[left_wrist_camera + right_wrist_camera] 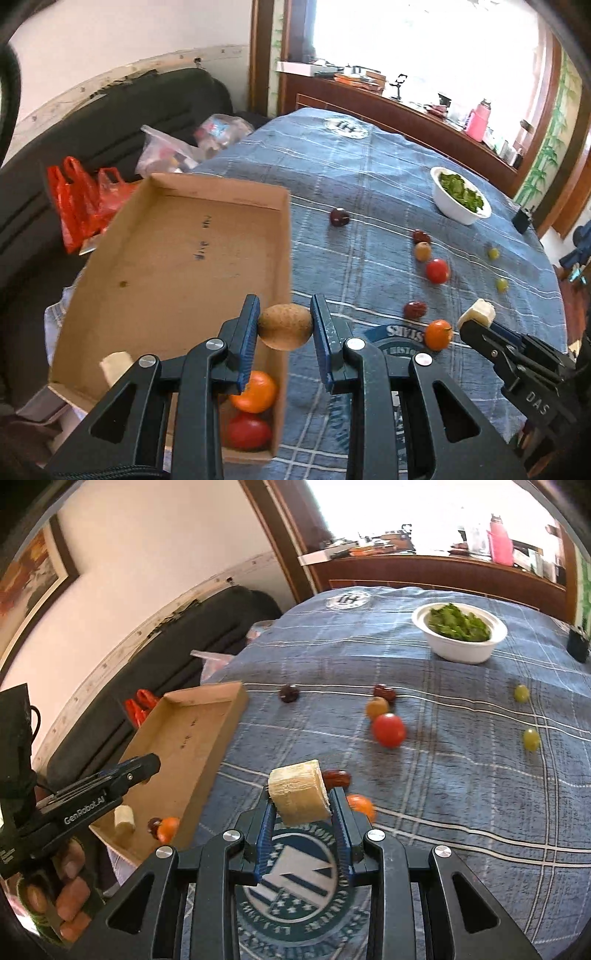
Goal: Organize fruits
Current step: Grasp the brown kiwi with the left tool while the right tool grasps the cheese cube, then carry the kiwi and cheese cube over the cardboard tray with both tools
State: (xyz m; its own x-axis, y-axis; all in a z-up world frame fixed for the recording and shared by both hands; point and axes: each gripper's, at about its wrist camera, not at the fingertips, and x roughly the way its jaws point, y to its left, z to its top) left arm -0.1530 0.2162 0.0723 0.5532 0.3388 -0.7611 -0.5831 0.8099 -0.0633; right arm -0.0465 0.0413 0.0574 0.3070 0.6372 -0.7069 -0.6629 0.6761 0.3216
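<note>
Left gripper point(284, 325) jaws clamp a kiwi point(284, 326) over the box point(177, 258) rim. Right gripper point(301, 805), marked "DAS", jaws hold a banana chunk point(298, 797) above the surface point(461, 794). Tomato point(388, 730) at 1 o'clock. Left body reads "GenRobot.AI".

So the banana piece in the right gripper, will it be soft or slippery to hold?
The banana piece looks peeled with a fibrous pale surface, so it is probably soft and may dent between the right gripper fingers. Its flat cut ends suggest it will not roll far.
</note>
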